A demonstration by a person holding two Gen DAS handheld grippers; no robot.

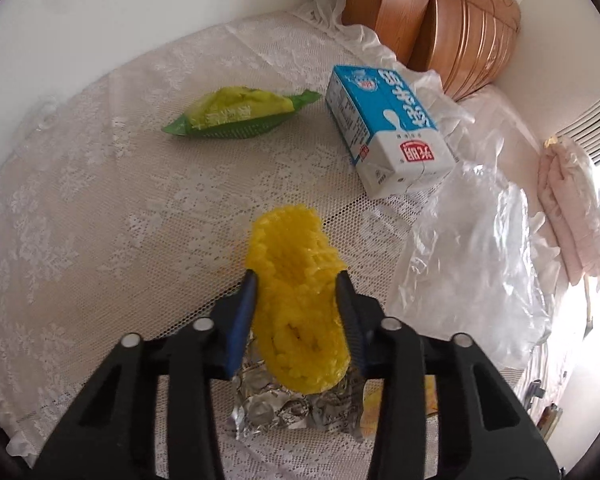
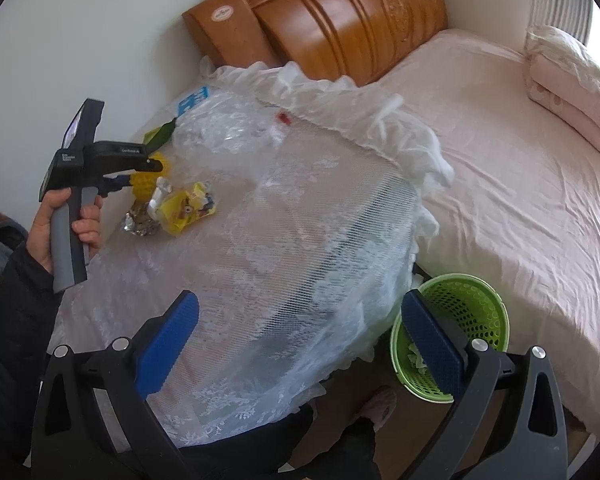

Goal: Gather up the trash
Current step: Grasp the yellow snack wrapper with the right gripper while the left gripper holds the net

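My left gripper (image 1: 298, 280) is shut on a yellow foam fruit net (image 1: 296, 280), its blue pads pressing both sides just above the lace-covered table (image 1: 100, 208). Under the net lies crumpled silver foil (image 1: 276, 408). Further off sit a green snack wrapper (image 1: 236, 114) and a blue-and-white milk carton (image 1: 384, 120). A clear plastic bag (image 1: 472, 260) lies to the right. In the right wrist view the left gripper (image 2: 140, 174) is held by a hand over the yellow net (image 2: 146, 186), beside a yellow wrapper (image 2: 188, 208). My right gripper (image 2: 300, 320) stands open over the near table edge, nothing between its fingers.
A green perforated waste basket (image 2: 460, 320) with some scraps inside stands on the floor between the table and the bed (image 2: 500, 160). A wooden headboard (image 2: 340, 12) stands against the back wall, and folded pink bedding (image 2: 572, 76) lies on the bed's far side.
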